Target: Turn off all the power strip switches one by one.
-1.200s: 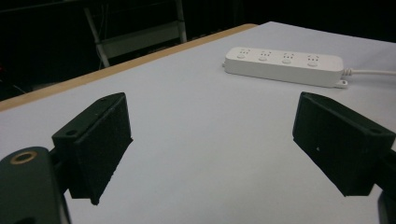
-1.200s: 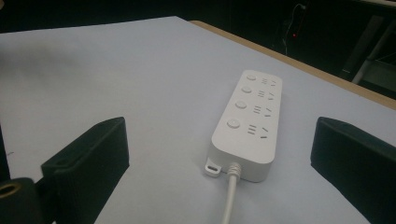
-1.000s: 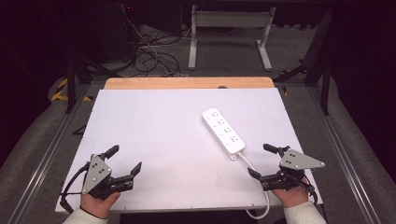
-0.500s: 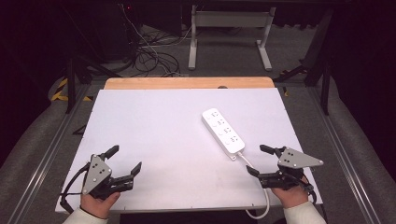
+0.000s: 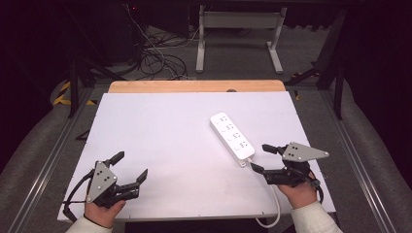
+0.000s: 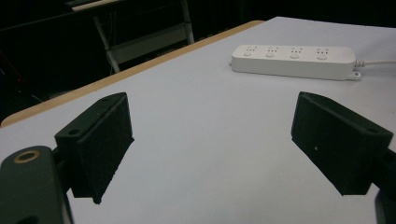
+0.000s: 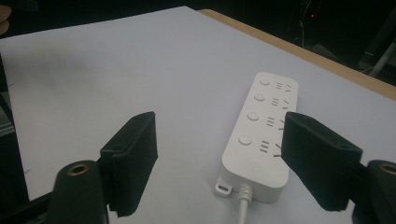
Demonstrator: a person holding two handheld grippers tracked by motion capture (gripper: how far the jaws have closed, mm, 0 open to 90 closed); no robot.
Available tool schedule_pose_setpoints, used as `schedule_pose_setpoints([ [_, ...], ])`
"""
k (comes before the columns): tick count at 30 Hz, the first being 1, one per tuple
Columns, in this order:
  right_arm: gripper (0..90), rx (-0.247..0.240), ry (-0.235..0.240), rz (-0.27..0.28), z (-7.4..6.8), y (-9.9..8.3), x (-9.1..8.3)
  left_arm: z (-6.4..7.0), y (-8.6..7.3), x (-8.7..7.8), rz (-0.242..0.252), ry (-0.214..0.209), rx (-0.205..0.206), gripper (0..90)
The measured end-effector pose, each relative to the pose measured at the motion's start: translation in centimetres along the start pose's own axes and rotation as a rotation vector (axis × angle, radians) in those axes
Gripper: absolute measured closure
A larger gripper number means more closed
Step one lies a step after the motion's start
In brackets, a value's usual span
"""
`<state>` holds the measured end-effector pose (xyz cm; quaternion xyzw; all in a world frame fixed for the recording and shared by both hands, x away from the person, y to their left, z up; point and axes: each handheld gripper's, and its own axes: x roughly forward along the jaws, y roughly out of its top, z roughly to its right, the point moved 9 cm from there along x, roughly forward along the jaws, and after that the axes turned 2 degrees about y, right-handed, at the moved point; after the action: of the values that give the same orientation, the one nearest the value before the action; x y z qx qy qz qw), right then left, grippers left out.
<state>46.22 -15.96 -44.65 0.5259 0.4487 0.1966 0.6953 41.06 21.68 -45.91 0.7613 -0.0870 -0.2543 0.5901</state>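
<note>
White power strip (image 5: 231, 138) lying diagonally right of frame centre on the white table (image 5: 160, 145), cord (image 5: 273, 204) trailing to the bottom edge. Right gripper (image 5: 260, 158) just beside its cord end, jaws spread; left gripper (image 5: 130, 166) lower left, jaws spread, well apart. Probable step: approach to grasp; best centred squarely over the strip's narrow width, clear of the cord.

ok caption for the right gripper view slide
Open right hand-held gripper faces the cord end of a white power strip.
</note>
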Motion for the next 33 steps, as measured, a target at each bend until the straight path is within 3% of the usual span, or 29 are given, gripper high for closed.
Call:
schedule_pose_setpoints([
  [7,33.1,-0.006,-0.010,-0.033,0.5,0.7,1.1,0.0,0.0,0.0,-0.001,-0.001,-0.004,13.2],
  [16,40.9,0.010,0.003,-0.106,1.4,1.6,3.9,-0.1,0.0,0.1,-0.003,-0.002,0.010,13.2],
  [31,53.2,0.037,0.027,-0.124,1.7,2.7,6.7,-0.1,0.0,0.0,-0.003,-0.002,0.001,13.1],
  [33,64.8,0.030,0.032,-0.138,1.5,2.7,6.9,-0.1,0.0,0.1,-0.002,-0.002,-0.001,13.1],
])
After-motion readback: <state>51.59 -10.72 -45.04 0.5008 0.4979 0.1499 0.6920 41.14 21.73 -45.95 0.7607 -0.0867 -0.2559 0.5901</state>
